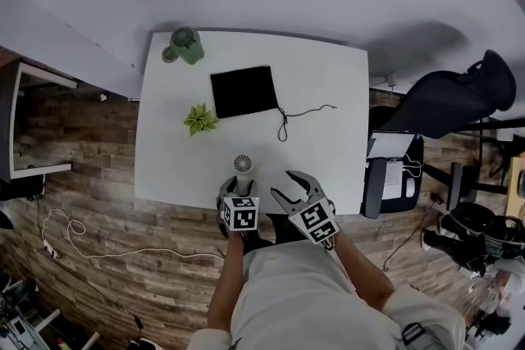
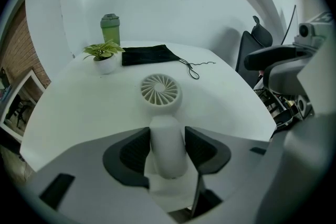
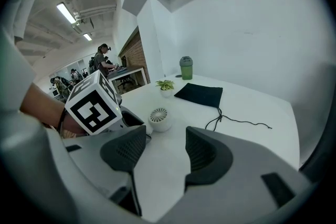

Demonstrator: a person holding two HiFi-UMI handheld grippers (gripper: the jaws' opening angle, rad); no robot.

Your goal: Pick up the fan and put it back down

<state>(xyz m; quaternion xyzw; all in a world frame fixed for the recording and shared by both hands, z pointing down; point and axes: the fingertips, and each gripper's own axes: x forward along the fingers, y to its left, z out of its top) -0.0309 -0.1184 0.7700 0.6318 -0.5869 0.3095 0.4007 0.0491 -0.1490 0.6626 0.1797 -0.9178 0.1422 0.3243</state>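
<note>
A small white hand fan with a round slotted head and a thick white handle is at the near edge of the white table. My left gripper is shut on the fan's handle, both dark pads pressed against its sides; the fan head points away from me. Whether the fan rests on the table or hangs just above it, I cannot tell. My right gripper stands open and empty just to the right of the fan, over the table's near edge.
A black cloth pouch with a drawstring lies mid-table. A small potted plant stands left of it, a green bottle at the far left corner. A black office chair and cluttered stand are right of the table.
</note>
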